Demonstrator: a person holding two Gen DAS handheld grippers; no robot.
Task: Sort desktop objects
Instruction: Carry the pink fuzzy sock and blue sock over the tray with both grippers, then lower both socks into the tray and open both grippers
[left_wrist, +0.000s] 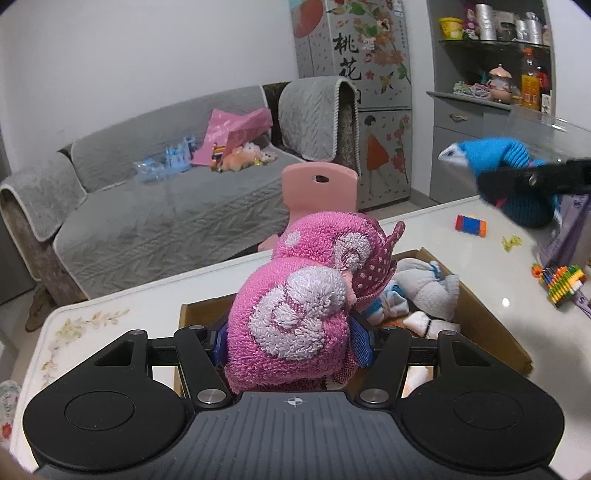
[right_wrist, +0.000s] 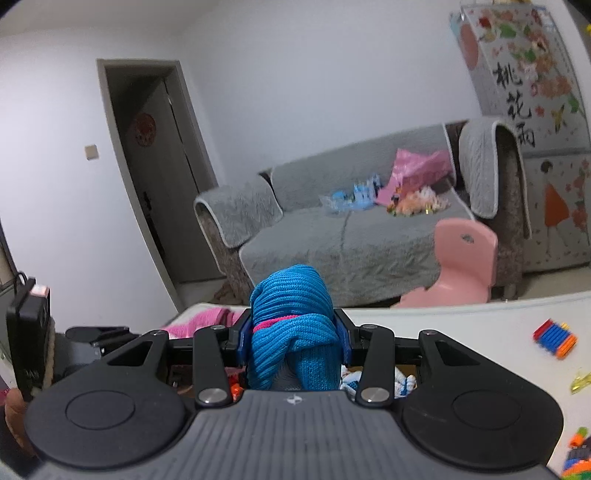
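Note:
My left gripper is shut on a rolled pink terry sock bundle with white swirls, held above a brown cardboard box that holds several white and blue socks. My right gripper is shut on a rolled blue knit sock bundle with a pink stripe. It also shows in the left wrist view, where the blue bundle hangs above the white table at the right. The pink bundle and the left gripper's body show at the left of the right wrist view.
Coloured toy block pieces, a yellow plastic piece and a multicoloured block build lie on the table at the right. A pink child chair stands beyond the table's far edge, with a grey sofa behind it.

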